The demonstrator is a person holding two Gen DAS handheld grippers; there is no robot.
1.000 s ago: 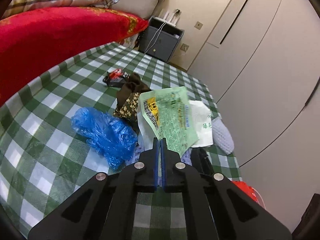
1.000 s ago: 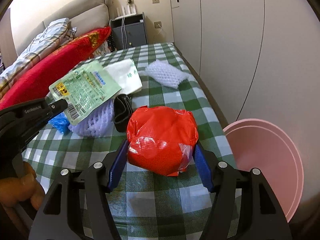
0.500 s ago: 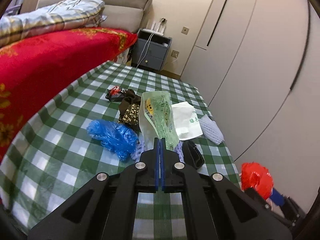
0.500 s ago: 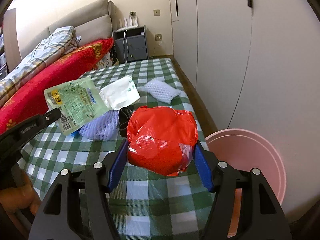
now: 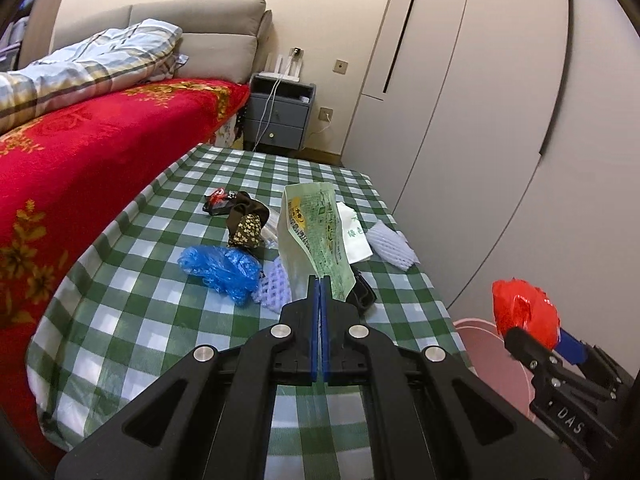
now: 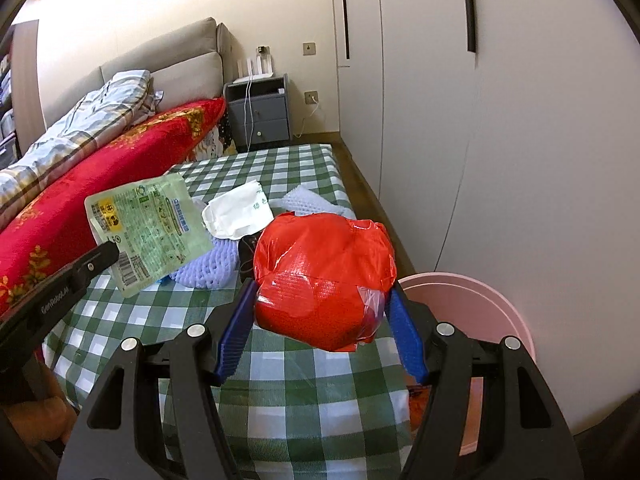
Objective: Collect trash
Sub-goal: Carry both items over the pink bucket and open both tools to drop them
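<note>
The left gripper (image 5: 320, 280) pinches the flat, glossy green printed plastic pouch (image 5: 318, 228) by one corner, above the green-and-white checked tablecloth (image 5: 132, 292). The right gripper (image 6: 322, 312) clamps the crinkled red plastic bundle (image 6: 324, 276) left of the round pink plastic bin (image 6: 480, 304).

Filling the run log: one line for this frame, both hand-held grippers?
left hand-held gripper: shut on green packet | right hand-held gripper: shut on red bag | pink bin: beside table, below right
</note>
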